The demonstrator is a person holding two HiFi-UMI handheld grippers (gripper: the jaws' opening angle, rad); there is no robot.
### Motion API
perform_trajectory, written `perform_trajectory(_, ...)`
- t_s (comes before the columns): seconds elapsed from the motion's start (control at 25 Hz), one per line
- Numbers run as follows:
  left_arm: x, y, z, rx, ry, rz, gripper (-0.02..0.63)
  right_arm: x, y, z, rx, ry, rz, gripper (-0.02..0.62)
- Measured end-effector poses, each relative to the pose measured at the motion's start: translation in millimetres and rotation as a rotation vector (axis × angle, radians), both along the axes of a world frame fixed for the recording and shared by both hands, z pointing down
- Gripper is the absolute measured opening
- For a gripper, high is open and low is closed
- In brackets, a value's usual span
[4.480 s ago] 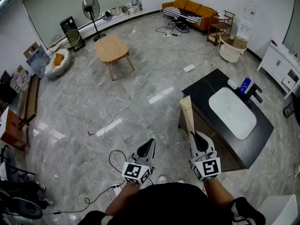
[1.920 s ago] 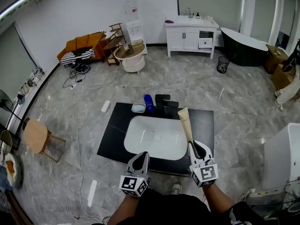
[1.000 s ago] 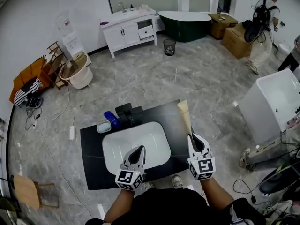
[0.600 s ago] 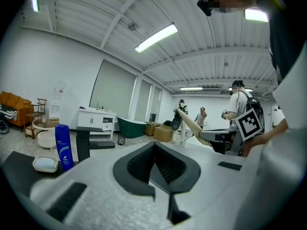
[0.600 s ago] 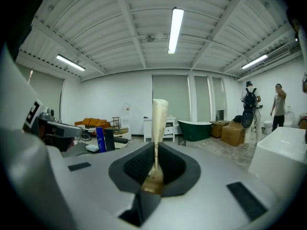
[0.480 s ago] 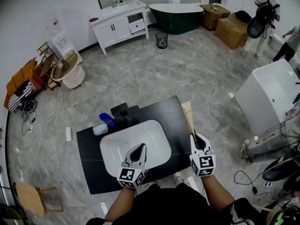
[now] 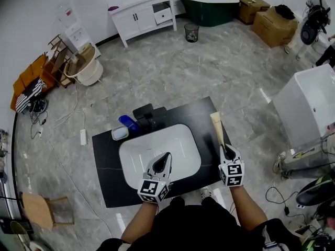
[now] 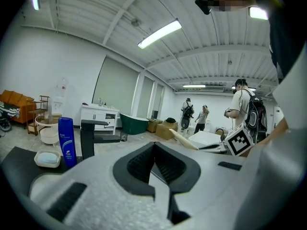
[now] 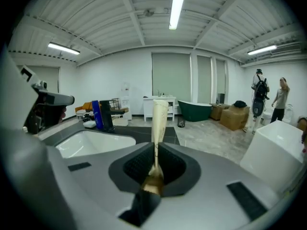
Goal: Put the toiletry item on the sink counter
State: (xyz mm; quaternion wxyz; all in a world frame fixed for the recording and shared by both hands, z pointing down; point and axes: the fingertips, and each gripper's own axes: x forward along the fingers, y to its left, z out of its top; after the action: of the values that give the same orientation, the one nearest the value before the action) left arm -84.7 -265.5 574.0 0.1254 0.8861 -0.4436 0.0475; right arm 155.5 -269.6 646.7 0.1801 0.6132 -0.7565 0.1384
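Note:
A cream tube with a gold cap, the toiletry item (image 7: 217,129) (image 9: 158,121), sticks out forward from my right gripper (image 7: 227,152) (image 9: 155,150), which is shut on its capped end. The tube hangs over the right strip of the black sink counter (image 7: 104,161) (image 9: 165,135), beside the white basin (image 7: 180,140) (image 9: 91,143). My left gripper (image 7: 163,160) (image 8: 153,150) is shut with nothing in it and hovers over the basin's near edge.
At the counter's back left stand a black faucet (image 7: 146,115) (image 8: 93,135), a blue bottle (image 7: 127,123) (image 8: 66,141) and a soap dish (image 7: 119,133) (image 8: 47,158). A white tub (image 7: 309,109) stands to the right. People stand far off (image 8: 242,107).
The counter has drawn nearer and sits more squarely in front of me. Both grippers now lie over it, the tube above its right side.

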Motion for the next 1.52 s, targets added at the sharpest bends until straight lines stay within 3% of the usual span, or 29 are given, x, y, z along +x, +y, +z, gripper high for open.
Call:
perform_trajectory(0.4,-13.6,1.4,6.4,-0.018,-0.01,-0.03,0.012,-4.1,-7.8,62.4,-0.163,0.057,-0.02,0.037)
perform_trajectory(0.76,-23.7,1.3,9.4,-0.025,-0.008,-0.067,0.012,-17.3,-19.1,94.7,-0.253,0.093,-0.022,0.037)
perform_trajectory(1.12,-68.7,10.6,14.1,-0.043,-0.024,-0.172,0.012,-30.8,-35.5,104.0,-0.307,0.16,-0.03,0.043)
perform_trajectory(1.32,-82.0,10.0,13.4,-0.043,-0.008,-0.218,0.012,-30.6,-42.2,110.4,-0.352,0.18,-0.049,0.106)
perform_trajectory(1.52,-75.5,13.5,10.5,-0.032,-0.001,-0.201,0.012,-31.2,-39.4,120.5,-0.388,0.122,-0.054,0.154)
